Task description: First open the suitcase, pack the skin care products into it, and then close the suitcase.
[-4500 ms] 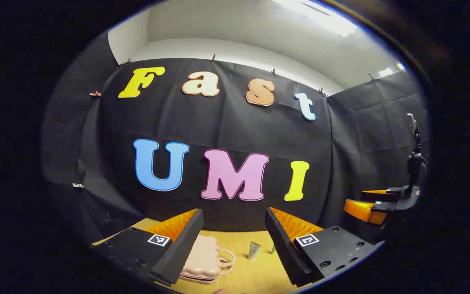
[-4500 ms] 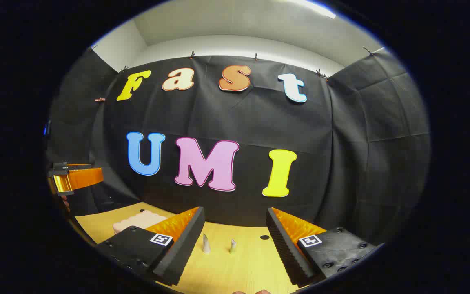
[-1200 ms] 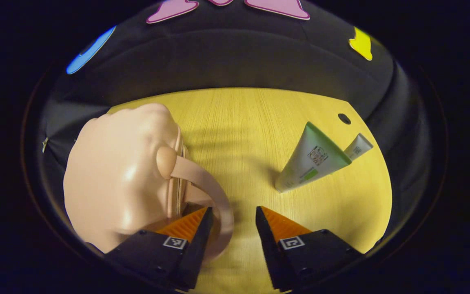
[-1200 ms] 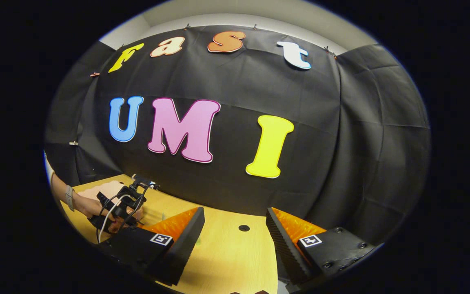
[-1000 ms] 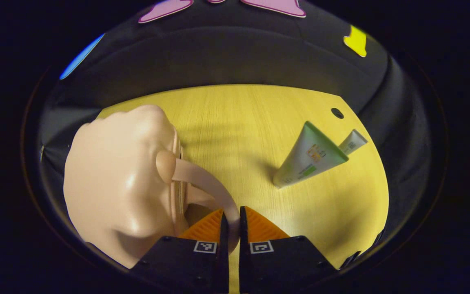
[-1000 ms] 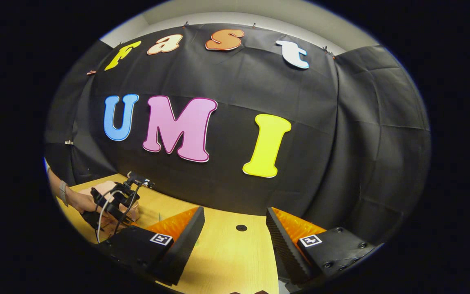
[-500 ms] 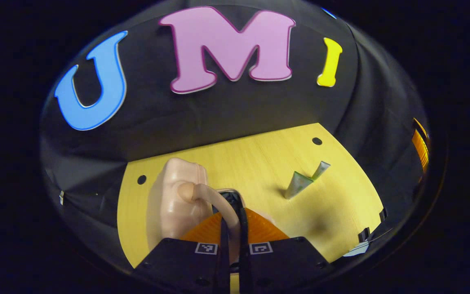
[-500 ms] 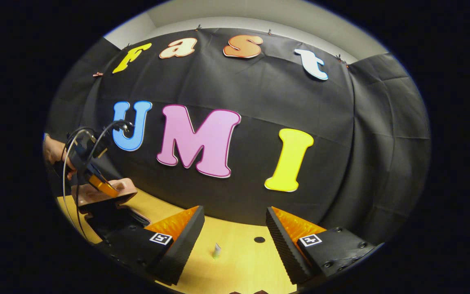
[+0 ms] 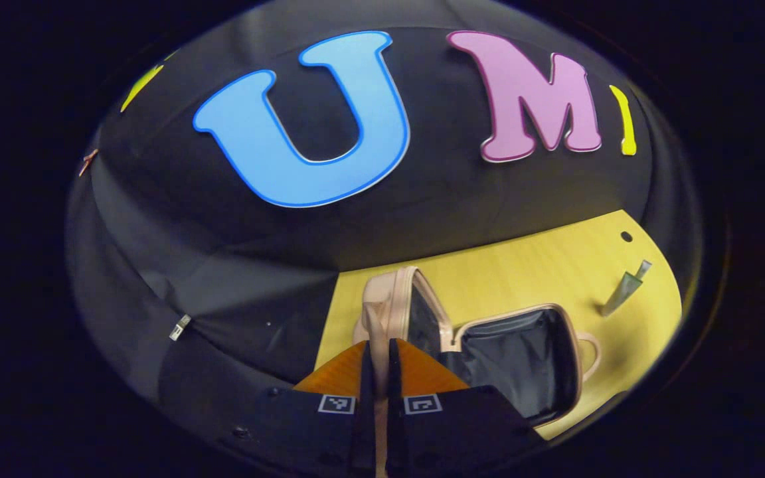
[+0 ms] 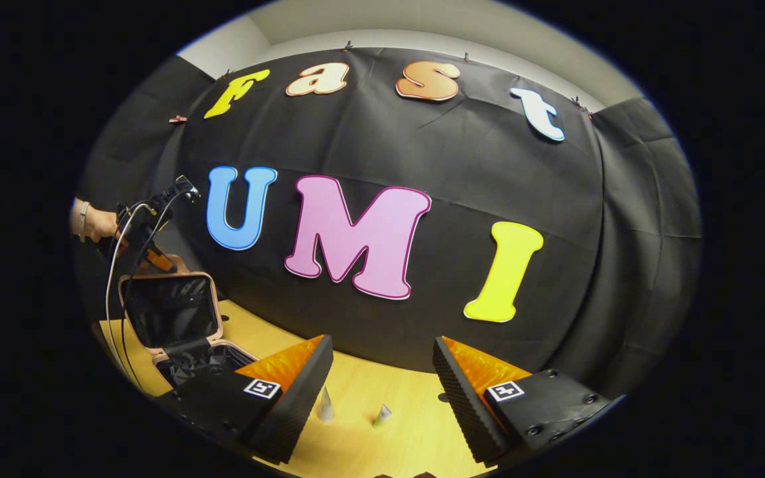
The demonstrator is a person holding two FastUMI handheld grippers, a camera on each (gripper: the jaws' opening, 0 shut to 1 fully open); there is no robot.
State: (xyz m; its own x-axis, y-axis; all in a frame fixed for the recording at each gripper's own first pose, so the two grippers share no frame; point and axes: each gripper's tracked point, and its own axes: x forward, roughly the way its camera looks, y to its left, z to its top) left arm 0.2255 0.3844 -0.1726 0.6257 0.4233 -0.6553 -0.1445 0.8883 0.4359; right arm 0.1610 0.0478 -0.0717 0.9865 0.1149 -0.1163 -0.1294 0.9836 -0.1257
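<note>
The pale pink suitcase lies open on the yellow table. Its lid stands upright and its black-lined lower half lies flat. My left gripper is shut on the lid's pink handle, whose strap runs between the fingers. Two skin care tubes stand far to the right of the case. In the right gripper view the open suitcase is at the far left, with the left gripper at the top edge of its lid. My right gripper hangs open over the table, above a pale green tube and a smaller tube.
A hand with a wristband holds the left gripper, and white cables hang from it beside the lid. A small round hole marks the table near its far right corner. The black cloth wall stands close behind the table.
My left gripper closed on the suitcase handle and pulled it up and back, swinging the lid from shut to upright. My right gripper stayed open and barely moved.
</note>
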